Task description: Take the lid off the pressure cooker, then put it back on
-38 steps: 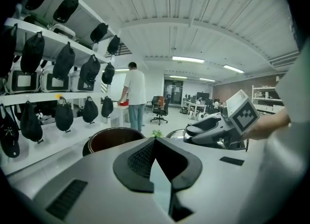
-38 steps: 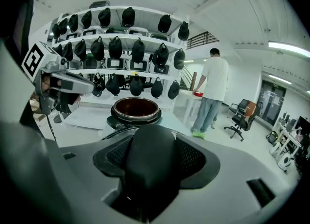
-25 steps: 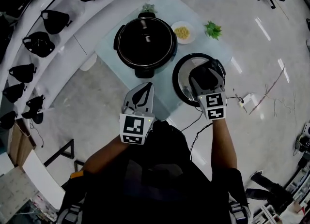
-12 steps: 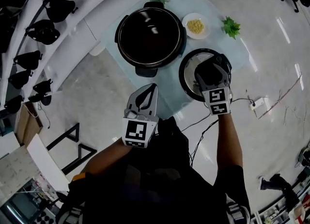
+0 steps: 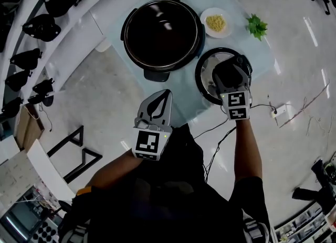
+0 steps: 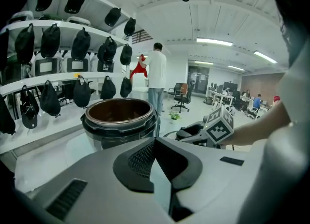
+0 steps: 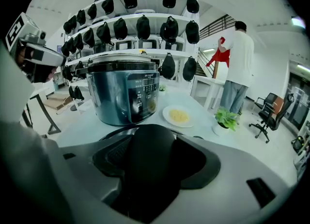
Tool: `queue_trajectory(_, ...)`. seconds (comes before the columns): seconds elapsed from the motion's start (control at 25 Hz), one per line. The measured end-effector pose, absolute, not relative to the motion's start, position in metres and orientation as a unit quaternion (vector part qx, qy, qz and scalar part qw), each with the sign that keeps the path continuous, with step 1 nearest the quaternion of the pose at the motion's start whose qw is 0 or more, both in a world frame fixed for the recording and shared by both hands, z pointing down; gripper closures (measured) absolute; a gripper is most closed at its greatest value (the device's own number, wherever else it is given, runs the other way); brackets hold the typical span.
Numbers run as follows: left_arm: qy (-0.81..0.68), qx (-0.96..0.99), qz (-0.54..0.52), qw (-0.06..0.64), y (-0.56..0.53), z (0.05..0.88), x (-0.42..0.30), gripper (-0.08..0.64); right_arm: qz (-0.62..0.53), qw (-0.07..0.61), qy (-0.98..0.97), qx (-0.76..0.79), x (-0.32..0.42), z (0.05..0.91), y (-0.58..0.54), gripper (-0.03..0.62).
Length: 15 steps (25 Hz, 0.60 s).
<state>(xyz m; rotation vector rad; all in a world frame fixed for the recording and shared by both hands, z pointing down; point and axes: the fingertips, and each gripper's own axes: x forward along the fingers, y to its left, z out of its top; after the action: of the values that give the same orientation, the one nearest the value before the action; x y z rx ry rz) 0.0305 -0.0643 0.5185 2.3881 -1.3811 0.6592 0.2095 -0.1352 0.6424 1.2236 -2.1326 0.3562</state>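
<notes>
Holding round silver lid with black rim (image 5: 207, 72): right gripper (image 5: 227, 75) clamped on its dark handle. Lid off, just right of open round black pressure cooker (image 5: 126, 30). Left gripper (image 5: 166, 96) jaws together, empty, near cooker's front. Next, probably: lift lid, line up over cooker, lower.

My cooker (image 5: 161, 36) stands upright and open, the round dark pot bare inside its bluish-grey body, with the control panel on its side. The lid (image 5: 207, 74), round, black-rimmed and silvery-faced, sits level just beside it on the right. My right gripper (image 5: 227, 75) is clamped on its black handle (image 7: 147, 165).
</notes>
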Motion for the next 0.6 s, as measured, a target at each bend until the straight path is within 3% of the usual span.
queue_trajectory(0.6,-0.472,0.839,0.222,0.156,-0.067,0.520,0.036,0.552,0.116,0.338,-0.802,0.479,0.205,0.661,-0.134,0.298)
